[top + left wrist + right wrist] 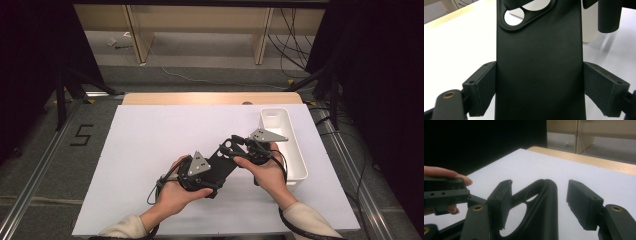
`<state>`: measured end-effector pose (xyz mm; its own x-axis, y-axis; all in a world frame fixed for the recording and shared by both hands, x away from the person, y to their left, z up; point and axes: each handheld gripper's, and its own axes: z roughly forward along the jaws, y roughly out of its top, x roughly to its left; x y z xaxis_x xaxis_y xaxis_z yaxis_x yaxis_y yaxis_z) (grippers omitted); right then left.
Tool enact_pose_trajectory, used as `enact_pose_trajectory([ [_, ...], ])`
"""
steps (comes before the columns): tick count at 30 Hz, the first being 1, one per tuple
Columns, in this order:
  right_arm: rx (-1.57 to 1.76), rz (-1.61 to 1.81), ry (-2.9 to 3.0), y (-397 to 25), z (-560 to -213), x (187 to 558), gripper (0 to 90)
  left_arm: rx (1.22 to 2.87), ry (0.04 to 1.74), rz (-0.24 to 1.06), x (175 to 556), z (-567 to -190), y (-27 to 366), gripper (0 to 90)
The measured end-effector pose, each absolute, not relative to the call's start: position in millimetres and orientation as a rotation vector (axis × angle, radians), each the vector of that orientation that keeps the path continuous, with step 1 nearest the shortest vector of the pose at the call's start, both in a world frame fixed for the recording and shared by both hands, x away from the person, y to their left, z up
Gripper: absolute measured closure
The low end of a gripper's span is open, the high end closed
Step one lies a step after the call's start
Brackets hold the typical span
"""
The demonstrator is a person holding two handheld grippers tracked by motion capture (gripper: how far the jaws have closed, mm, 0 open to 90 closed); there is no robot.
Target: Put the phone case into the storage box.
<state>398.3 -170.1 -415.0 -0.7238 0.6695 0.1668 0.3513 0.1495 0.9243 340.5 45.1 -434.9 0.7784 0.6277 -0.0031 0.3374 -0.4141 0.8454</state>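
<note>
Left claw [539, 90] clamps the flat matte-black phone case with an oval camera cut-out [539, 62] by its long edges, jaws pressing both sides. Right claw [540, 205] stands wide, jaws straddling the case's cut-out end, the right jaw clear of it, probably positioning for a two-handed grip. Case hangs above the white surface [150, 150], beside the white rectangular plastic bin [295, 150].

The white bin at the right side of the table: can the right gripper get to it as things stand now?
Probably yes. The white bin lies open-topped just beside the right gripper, with nothing between them. Its jaws stand open around the black phone case, so the gripper is not stuck there.
</note>
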Motion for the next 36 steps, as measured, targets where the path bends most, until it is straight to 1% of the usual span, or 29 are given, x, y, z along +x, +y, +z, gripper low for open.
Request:
enact_pose_trajectory([
  [6, 0.994, 1.606, 2.159, -169.3, -415.3, 398.1, 44.4, 2.037, 0.721, 0.395, 340.5, -435.2, 45.0, 15.9],
  [11, 1.0, 1.628, 2.177, -169.1, -414.9, 397.9, 51.6, 2.036, 0.719, 0.397, 340.5, -435.2, 44.9, 15.9],
  [20, 1.038, 1.672, 2.18, -171.6, -413.3, 399.0, 55.8, 2.033, 0.707, 0.398, 340.9, -435.2, 44.9, 15.7],
  [24, 1.08, 1.719, 2.17, -174.2, -411.8, 399.7, 62.5, 2.034, 0.703, 0.402, 340.5, -435.7, 44.3, 15.6],
  [30, 1.083, 1.739, 2.174, -174.8, -407.7, 398.8, 67.0, 2.034, 0.695, 0.421, 340.3, -436.2, 44.0, 15.4],
  [33, 1.082, 1.77, 2.169, -171.9, -403.0, 396.9, 70.8, 2.037, 0.693, 0.43, 340.0, -436.1, 44.1, 15.1],
  [35, 1.077, 1.797, 2.163, -169.1, -399.4, 394.6, 74.2, 2.036, 0.693, 0.404, 338.8, -436.9, 42.6, 14.8],
  [36, 1.075, 1.811, 2.16, -168.0, -398.1, 393.7, 75.2, 2.04, 0.686, 0.428, 339.1, -436.6, 42.7, 14.6],
])
